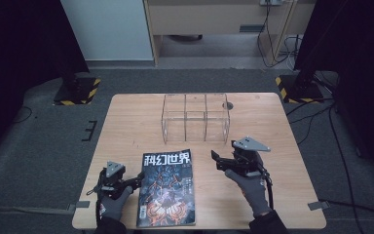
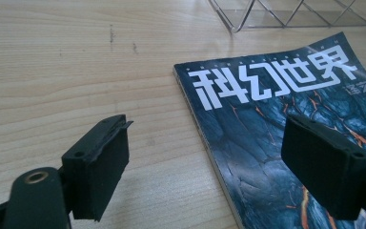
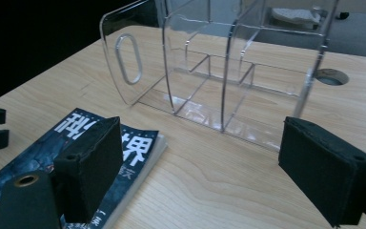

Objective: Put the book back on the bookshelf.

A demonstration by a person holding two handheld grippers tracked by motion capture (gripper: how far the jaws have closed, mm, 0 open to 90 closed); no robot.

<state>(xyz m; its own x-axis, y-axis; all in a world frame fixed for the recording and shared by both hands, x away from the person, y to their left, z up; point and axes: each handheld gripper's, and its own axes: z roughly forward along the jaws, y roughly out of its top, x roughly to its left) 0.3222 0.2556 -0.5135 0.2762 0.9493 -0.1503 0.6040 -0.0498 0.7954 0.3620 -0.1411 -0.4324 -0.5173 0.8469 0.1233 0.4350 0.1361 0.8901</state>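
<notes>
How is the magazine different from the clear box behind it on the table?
The magazine lies flat, thin and closed, while the clear box stands upright with dividers making three open compartments. The magazine has a dark printed cover with white characters and orange streaks; the clear box is see-through and holds nothing. The magazine sits at the near edge, the clear box farther back. Both rest on the wooden table.
</notes>
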